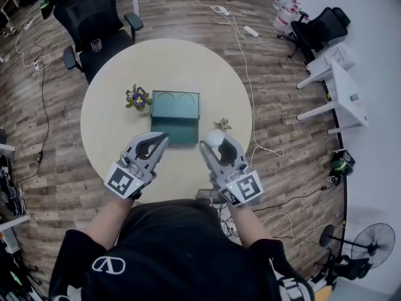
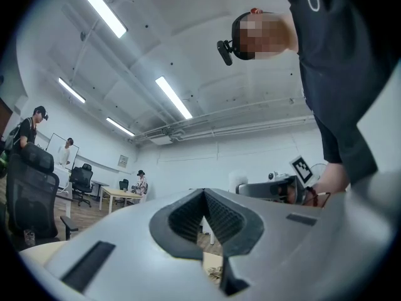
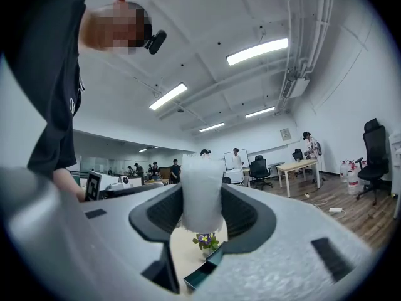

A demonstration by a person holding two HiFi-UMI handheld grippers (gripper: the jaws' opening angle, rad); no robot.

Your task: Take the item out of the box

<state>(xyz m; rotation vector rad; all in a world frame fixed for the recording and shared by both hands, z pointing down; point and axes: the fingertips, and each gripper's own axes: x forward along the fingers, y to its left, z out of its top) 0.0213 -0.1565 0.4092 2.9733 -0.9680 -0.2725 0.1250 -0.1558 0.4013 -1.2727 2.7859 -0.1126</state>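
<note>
A dark green box stands open in the middle of the round table, its lid lying flat towards me. My right gripper is shut on a white, soft-looking item, held above the table just right of the lid. In the right gripper view the white item sits squeezed between the two dark pads, with a corner of the box below it. My left gripper hovers over the lid's left corner. Its jaws meet at the tips with nothing between them.
A small pot of purple flowers stands left of the box, and a dried sprig lies right of the lid. A black office chair stands behind the table. Cables run across the wooden floor, and white desks stand at the right.
</note>
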